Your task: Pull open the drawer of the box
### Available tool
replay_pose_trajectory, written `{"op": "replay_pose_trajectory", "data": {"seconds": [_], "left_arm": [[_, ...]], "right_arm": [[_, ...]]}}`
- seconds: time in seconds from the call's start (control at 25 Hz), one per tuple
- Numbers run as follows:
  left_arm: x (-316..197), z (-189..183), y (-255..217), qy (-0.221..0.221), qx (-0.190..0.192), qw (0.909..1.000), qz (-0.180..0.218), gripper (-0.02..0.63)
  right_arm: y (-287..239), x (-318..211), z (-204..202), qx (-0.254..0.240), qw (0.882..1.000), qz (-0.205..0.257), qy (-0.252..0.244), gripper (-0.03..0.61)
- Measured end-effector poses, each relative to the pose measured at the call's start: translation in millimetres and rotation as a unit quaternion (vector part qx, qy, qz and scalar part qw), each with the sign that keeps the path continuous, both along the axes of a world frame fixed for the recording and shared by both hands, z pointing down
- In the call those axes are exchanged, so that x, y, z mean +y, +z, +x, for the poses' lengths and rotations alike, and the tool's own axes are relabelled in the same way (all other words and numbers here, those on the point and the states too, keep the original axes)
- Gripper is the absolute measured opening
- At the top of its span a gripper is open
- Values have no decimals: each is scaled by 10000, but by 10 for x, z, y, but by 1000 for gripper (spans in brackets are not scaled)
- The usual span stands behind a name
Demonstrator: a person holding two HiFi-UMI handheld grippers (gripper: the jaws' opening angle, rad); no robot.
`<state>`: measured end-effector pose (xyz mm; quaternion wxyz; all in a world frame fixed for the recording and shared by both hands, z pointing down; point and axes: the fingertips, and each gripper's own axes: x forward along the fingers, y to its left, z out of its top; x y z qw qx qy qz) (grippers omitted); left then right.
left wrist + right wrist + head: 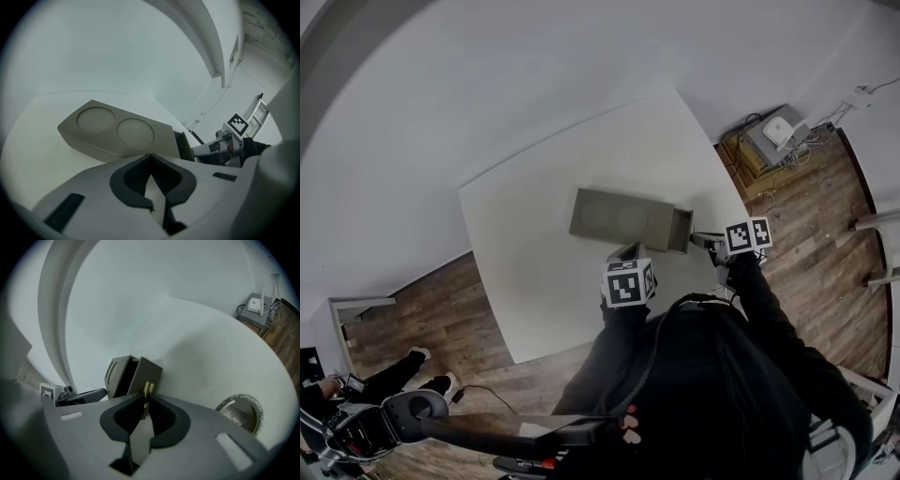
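A grey-beige box (pixel 617 216) with two round recesses in its lid lies on the white table (pixel 525 272). Its drawer (pixel 680 232) stands partly out at the right end. My right gripper (pixel 705 241) is at the drawer front (pixel 149 372), shut (pixel 146 397) on the small yellowish handle tab (pixel 148 389). My left gripper (pixel 627 251) is at the box's near side, shut (pixel 150 157) with nothing between its jaws. The left gripper view has the box (pixel 117 133) just beyond the jaw tips, with the drawer (pixel 183 145) and right gripper (pixel 213 149) further right.
A white router with cables (pixel 780 131) sits on a wooden stand on the floor, off the table's far right corner. A round metal-rimmed hole (pixel 240 413) shows in the table near the right gripper. A person's legs (pixel 403 370) and dark equipment (pixel 394 422) are at lower left.
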<state>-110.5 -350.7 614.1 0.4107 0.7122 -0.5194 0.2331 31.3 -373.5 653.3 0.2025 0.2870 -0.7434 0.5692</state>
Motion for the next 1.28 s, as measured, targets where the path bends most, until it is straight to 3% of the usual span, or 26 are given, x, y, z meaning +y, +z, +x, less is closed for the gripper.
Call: {"op": "replay_pose_trajectory", "data": {"seconds": [1.28], "left_arm": [[56,34,-46,11,31,10000,10,-6]], "right_arm": [[-47,98,223,55,9999,-5,107,29]]}}
